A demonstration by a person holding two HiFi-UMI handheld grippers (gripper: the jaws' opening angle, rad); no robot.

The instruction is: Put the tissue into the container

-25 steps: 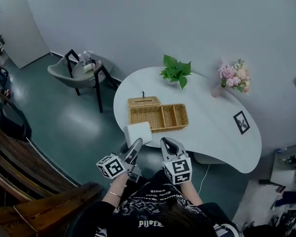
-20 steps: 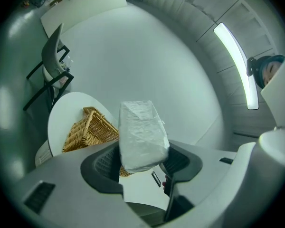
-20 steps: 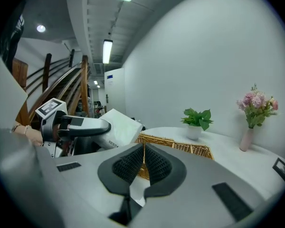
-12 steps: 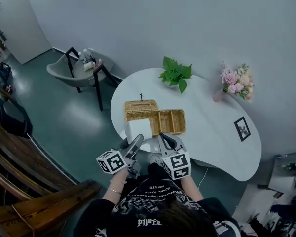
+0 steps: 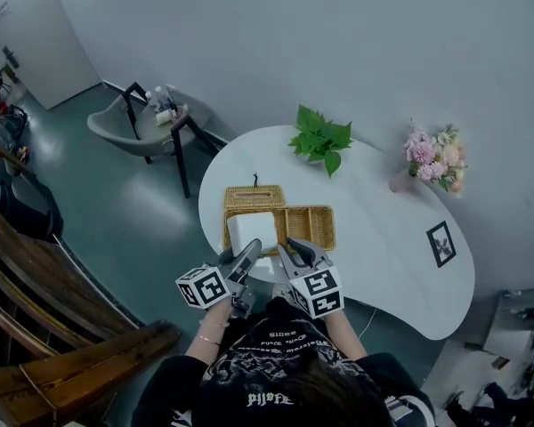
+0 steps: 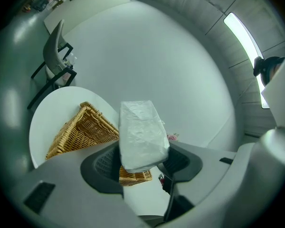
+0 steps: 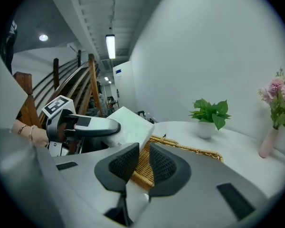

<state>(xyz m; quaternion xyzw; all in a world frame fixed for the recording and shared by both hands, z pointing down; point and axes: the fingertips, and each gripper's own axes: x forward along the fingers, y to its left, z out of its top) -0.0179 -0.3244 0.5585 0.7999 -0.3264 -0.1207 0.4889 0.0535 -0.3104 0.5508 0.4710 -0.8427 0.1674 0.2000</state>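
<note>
While the left gripper point(image 5: 248, 256) clamps the near end of a white plastic-wrapped tissue pack point(image 5: 252, 232), the right gripper point(image 5: 290, 250) hangs just beside it at 3 o'clock, holding nothing.

Both hands reach out from the person's chest toward 12 o'clock in the head view, marker cubes nearest the body, the left gripper leaning toward 1 o'clock and the right toward 11 so their tips converge. The pack juts past the left pads, over the 9 o'clock end of the divided woven wicker basket point(image 5: 312, 227) at the near edge of the white rounded table point(image 5: 387, 252). The right gripper's jaws have just been opening and stand a little apart, with only basket weave showing through the gap.
</note>
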